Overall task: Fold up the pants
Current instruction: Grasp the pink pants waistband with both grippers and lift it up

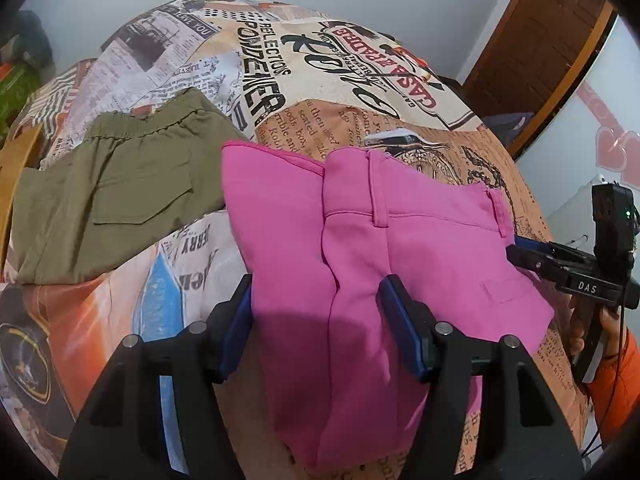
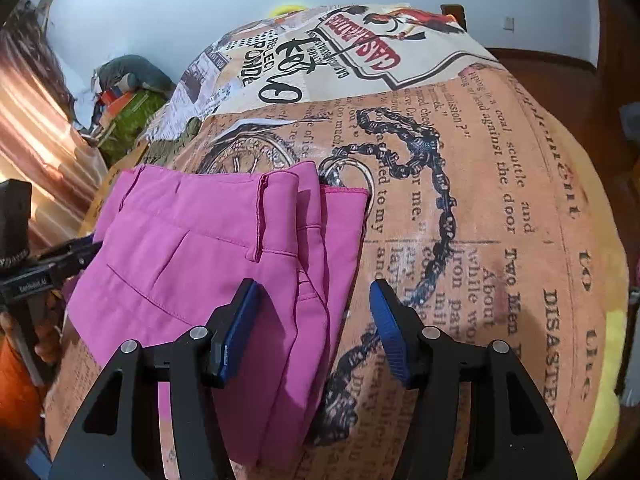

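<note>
Pink pants (image 1: 360,240) lie folded on the newspaper-print bedcover, waistband away from me; they also show in the right wrist view (image 2: 208,248). My left gripper (image 1: 316,320) is open, its blue pads straddling the near part of the pants above the fabric. My right gripper (image 2: 312,320) is open over the pants' right edge; it shows from the side in the left wrist view (image 1: 520,252) at the pants' right side. Neither holds cloth.
Folded olive-green pants (image 1: 112,196) lie left of the pink ones. The printed bedcover (image 2: 480,200) spreads right and beyond. A wooden door (image 1: 540,52) stands far right; a cluttered pile (image 2: 124,96) sits far left.
</note>
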The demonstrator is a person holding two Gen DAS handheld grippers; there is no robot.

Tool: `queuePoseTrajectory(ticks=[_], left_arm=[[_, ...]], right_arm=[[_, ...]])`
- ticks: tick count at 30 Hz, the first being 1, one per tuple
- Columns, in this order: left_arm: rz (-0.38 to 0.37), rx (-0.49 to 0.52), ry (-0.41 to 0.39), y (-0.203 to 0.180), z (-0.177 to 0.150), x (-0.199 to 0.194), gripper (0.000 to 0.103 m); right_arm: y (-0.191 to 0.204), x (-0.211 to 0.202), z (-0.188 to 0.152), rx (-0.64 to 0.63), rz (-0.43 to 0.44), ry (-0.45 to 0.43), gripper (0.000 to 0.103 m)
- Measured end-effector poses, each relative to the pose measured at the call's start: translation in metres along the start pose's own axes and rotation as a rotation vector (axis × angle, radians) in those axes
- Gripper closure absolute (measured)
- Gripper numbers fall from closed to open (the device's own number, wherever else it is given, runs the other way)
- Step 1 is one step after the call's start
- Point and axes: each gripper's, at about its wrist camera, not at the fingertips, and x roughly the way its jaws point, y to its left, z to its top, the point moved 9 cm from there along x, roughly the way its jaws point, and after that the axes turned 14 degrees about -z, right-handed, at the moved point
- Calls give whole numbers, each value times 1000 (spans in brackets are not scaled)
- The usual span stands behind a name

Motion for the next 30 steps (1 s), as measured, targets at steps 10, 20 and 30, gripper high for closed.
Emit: queuePoseTrajectory(ticks=[10, 20, 30], left_arm=[[-33, 4, 3, -15, 4, 5, 84], [-2, 74, -87, -36, 8, -44, 94], [70, 103, -219, -27, 32, -126, 94]], right_arm=[[12, 3, 10, -30, 27, 1, 85], [32, -61, 26, -111, -20, -164, 92], [90, -111, 67, -187, -2, -301, 92]])
